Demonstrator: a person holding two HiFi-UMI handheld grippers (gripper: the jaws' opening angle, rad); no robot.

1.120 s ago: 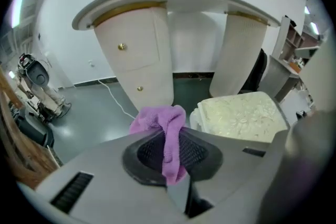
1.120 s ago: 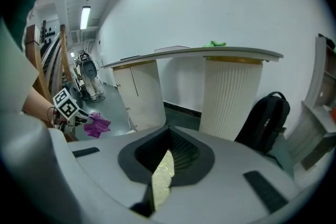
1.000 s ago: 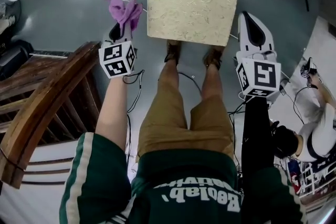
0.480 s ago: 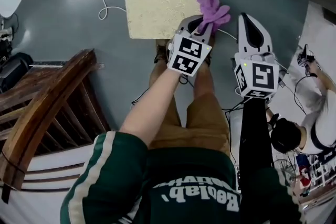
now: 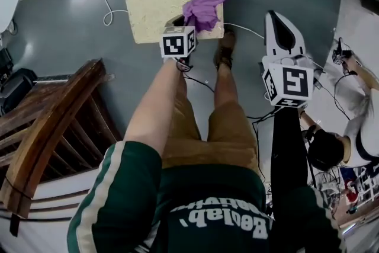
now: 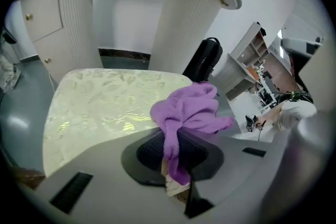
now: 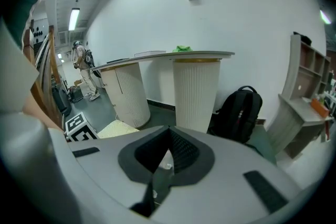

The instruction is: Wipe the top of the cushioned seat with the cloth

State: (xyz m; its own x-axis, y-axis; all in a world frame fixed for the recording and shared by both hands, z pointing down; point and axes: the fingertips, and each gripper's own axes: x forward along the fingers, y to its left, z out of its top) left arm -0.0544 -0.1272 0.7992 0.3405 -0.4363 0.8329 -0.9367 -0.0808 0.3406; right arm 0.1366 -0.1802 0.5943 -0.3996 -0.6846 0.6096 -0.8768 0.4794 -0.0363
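In the head view, the cloth (image 5: 204,6) had been carried by the left gripper (image 5: 189,22) from beyond the seat's (image 5: 154,6) left edge, across it, and was now spread on the seat's right part. Contact seemed made, so wiping was judged ready to begin, with most of the seat still to be covered. The right gripper (image 5: 278,23) was kept right of the seat, unchanged.

In the left gripper view, the jaws were seen clenched on a fold of the cloth, the rest bunched ahead over the seat's right edge.

In the right gripper view, the jaws were seen closed on nothing, the seat low at the left.
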